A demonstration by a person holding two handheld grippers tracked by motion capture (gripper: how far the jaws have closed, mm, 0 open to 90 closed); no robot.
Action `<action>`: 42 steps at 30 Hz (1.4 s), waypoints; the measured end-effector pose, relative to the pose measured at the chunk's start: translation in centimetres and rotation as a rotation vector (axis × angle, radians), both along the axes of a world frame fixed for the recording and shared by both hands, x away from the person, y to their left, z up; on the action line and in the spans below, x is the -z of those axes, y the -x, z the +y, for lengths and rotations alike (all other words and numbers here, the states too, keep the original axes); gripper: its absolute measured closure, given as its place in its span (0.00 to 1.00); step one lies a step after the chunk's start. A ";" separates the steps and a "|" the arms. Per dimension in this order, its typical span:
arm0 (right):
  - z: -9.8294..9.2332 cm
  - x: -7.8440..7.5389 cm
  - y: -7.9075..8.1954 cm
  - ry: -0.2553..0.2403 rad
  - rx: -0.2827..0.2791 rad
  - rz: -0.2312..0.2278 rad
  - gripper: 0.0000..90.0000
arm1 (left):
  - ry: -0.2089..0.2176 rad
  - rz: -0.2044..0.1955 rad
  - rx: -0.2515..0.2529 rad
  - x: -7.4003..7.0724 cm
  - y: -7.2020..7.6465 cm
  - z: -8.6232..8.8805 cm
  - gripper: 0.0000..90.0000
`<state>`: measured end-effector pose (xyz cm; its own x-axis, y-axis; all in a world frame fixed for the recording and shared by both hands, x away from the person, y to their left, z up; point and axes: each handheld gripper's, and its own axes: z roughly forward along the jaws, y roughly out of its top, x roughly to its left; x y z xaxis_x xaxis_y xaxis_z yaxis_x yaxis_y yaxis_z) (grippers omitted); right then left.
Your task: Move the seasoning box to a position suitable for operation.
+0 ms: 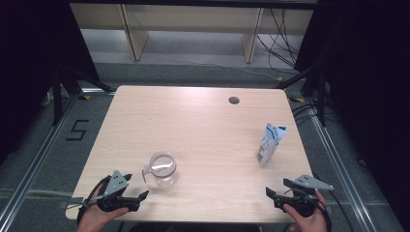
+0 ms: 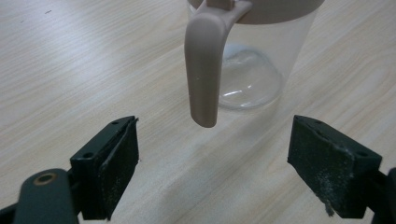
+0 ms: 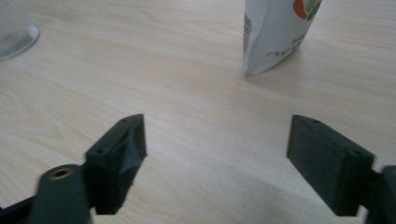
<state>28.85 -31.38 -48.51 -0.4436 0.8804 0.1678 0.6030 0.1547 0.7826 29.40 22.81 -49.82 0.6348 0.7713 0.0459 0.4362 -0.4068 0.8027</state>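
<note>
A clear plastic jug point(image 1: 162, 168) with a beige rim and handle stands on the wooden table point(image 1: 193, 121), near its front left. My left gripper point(image 1: 136, 187) rests just to the jug's left at the front edge, open and holding nothing. In the left gripper view the jug's handle point(image 2: 203, 70) hangs straight ahead of the left gripper point(image 2: 215, 163), clear of both pads. A white and blue pouch point(image 1: 270, 144) stands upright at the right. My right gripper point(image 1: 279, 187) is open in front of it, empty. In the right gripper view the pouch point(image 3: 275, 32) stands well beyond the right gripper point(image 3: 217, 158).
A round cable hole point(image 1: 234, 100) sits near the table's far edge. Metal floor rails run along both sides of the table. Wooden furniture legs and loose cables lie on the floor behind. The jug's base point(image 3: 14, 32) shows at the top left of the right gripper view.
</note>
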 end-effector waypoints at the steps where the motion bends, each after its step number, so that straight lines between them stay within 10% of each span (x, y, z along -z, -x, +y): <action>1: 0.1 0.0 0.2 -0.021 0.008 0.023 0.18 | 0.019 0.012 -0.015 0.1 0.1 -0.1 0.18; 7: -0.1 0.1 0.1 0.018 -0.048 -0.040 0.18 | 0.001 -0.001 -0.006 0.0 0.0 0.0 0.18; 42: -0.1 0.1 -0.1 0.021 -0.065 -0.055 0.24 | 0.061 -0.019 -0.041 -0.4 0.1 0.2 0.24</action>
<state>28.90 -31.49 -48.63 -0.5080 0.8525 0.1233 0.5476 0.2091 0.8102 29.27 22.98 -49.41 0.6022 0.7983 0.0097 0.4357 -0.3388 0.8339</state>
